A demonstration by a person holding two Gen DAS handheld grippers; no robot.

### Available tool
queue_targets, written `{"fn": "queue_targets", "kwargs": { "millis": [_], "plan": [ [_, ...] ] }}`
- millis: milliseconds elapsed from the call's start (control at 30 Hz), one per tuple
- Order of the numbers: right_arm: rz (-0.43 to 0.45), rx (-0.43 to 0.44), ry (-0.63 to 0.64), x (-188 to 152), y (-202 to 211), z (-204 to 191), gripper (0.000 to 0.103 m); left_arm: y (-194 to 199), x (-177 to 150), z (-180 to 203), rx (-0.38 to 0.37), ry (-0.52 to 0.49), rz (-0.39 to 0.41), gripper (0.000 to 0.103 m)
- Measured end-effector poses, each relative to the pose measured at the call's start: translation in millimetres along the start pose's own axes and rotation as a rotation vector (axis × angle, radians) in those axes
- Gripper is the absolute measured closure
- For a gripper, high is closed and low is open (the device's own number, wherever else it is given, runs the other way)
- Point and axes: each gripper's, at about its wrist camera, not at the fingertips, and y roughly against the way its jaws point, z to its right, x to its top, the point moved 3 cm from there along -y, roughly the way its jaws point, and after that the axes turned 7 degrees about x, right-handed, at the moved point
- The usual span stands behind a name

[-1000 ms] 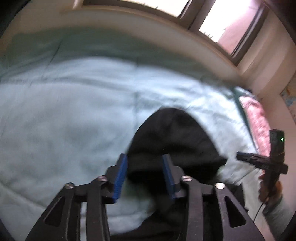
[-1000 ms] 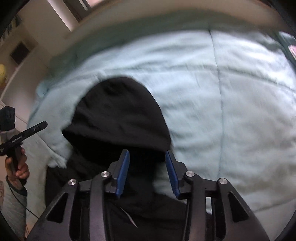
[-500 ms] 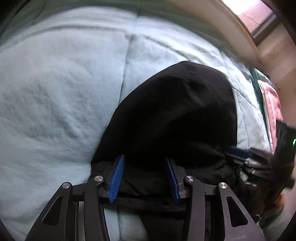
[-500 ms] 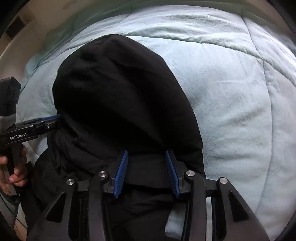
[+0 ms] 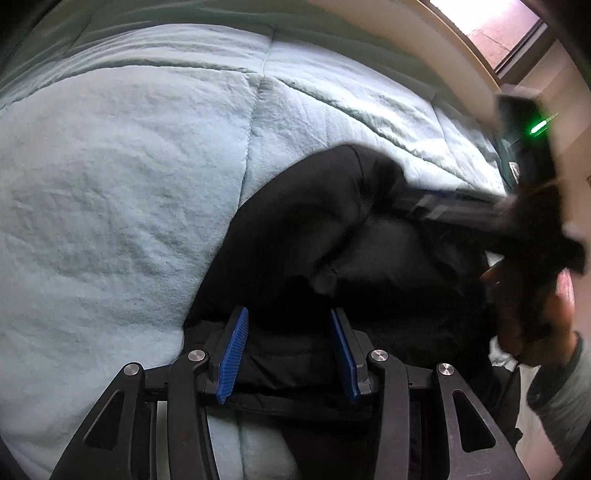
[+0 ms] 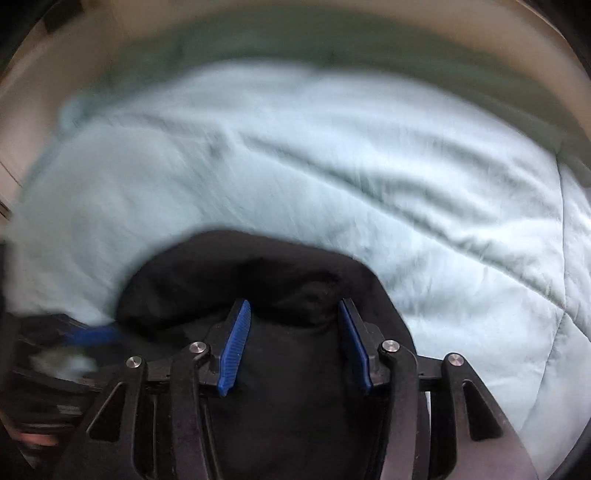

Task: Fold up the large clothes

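Pale blue-green quilted comforter (image 5: 122,192) covers the bed and fills both views; a cream ledge and a corner of window (image 5: 491,33) sit beyond it at the upper right of the left view.

Black garment (image 5: 317,229) lies bunched on the comforter at the near edge, its hood end humped up and folded over on itself. In the right view the same garment (image 6: 280,280) shows as a rounded dark mound just ahead of the fingers, with quilt past it.

Left gripper (image 5: 288,349): blue pads set wide apart over black cloth, nothing pinched between them. Right gripper (image 6: 293,341): likewise spread wide above the cloth, not clamped.

In the left view the other gripper reaches in from the right, blurred, green light showing, and blocks the garment's right side. The right view is smeared throughout.

Against half a second ago: the hood lay flat and spread out; now it is crumpled, and the right view sits lower and closer over it.
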Motion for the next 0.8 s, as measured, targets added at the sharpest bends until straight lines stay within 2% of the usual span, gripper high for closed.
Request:
{"fn": "queue_targets", "kwargs": {
  "millis": [67, 133, 233, 333, 400, 467, 500, 533, 567, 667, 733, 800],
  "plan": [
    [0.017, -0.003, -0.012, -7, -4, 3, 0.05, -1, -1, 2, 0.01, -0.006, -0.003, 0.057],
    [0.018, 0.016, -0.034, -7, 9, 4, 0.05, 6, 1, 2, 0.014, -0.003, -0.006, 0.057],
    [0.042, 0.066, -0.05, -13, 47, 7, 0.05, 39, 7, 10, -0.027, -0.026, 0.069, 0.057],
    [0.079, 0.084, -0.011, -41, 100, 12, 0.05, 67, 11, 17, -0.055, -0.061, 0.113, 0.057],
    [0.068, 0.082, -0.001, -64, 113, 17, 0.05, 65, 10, 13, -0.071, -0.044, 0.096, 0.053],
    [0.021, 0.081, -0.019, -86, 105, 22, 0.05, 46, 6, 6, -0.044, -0.014, 0.04, 0.053],
    [-0.022, 0.089, -0.041, -96, 94, 26, 0.05, 27, 2, 2, -0.013, 0.005, -0.016, 0.053],
    [-0.056, 0.096, -0.063, -105, 81, 26, 0.05, 10, -2, 1, -0.006, 0.021, -0.065, 0.053],
    [-0.09, 0.116, -0.096, -114, 65, 33, 0.05, 1, -6, 0, -0.012, 0.033, -0.077, 0.053],
    [-0.084, 0.146, -0.145, -119, 55, 40, 0.05, 5, -4, 0, -0.012, 0.029, -0.062, 0.053],
    [-0.079, 0.154, -0.147, -111, 70, 39, 0.049, 28, 2, 2, -0.032, -0.008, -0.018, 0.053],
    [-0.022, 0.186, -0.127, -99, 90, 40, 0.049, 51, 11, 1, -0.053, -0.041, 0.036, 0.053]
  ]
}}
